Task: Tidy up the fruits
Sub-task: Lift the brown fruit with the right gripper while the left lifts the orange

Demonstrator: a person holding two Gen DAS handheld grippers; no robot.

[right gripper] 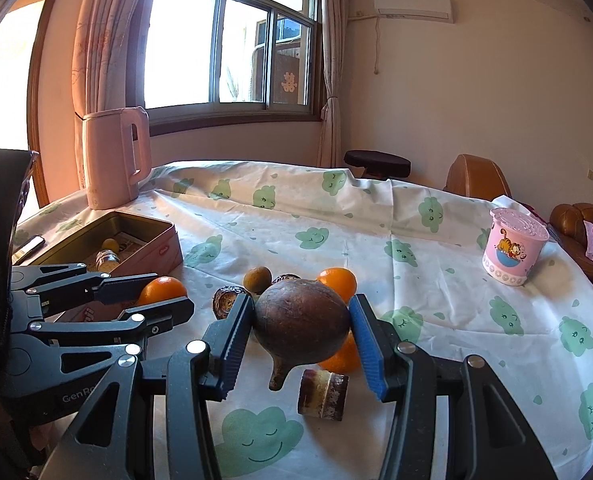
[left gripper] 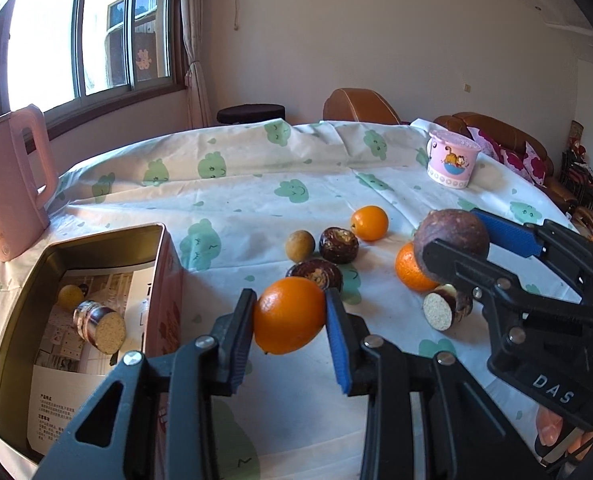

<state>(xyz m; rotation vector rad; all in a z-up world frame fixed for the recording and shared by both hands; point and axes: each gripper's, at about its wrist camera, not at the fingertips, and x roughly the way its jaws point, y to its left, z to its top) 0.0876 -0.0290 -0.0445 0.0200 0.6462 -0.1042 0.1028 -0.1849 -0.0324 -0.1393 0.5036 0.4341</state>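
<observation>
Three oranges show: one clamped in the left gripper (left gripper: 289,316) beside the tin (left gripper: 164,240), two on the table (left gripper: 256,196), while the right gripper (right gripper: 301,322) clamps a round brown stemmed fruit (right gripper: 301,326) above a cut cane piece (right gripper: 322,394).

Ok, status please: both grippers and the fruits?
Left gripper shut on orange. Right gripper shut on brown fruit. Tin box open, path clear.
</observation>
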